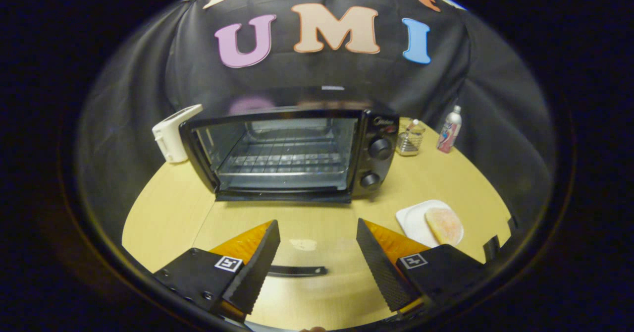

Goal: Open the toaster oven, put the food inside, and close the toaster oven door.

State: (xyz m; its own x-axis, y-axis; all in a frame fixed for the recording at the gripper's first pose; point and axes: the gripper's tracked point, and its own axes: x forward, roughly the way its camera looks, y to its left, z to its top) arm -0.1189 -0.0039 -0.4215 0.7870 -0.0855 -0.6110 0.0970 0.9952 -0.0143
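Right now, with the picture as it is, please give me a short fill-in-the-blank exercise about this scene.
1. The door of the toaster oven is ___.
2. The food lies on a white plate, to the ___ of the tongs.
3. The tongs are open and hold ___.
Missing words: open; right; nothing.

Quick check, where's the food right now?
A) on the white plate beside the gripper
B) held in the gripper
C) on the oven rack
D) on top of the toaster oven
A: the round piece of food lies on the white plate on the table, off to the side of the open, empty gripper; the toaster oven rack is bare.
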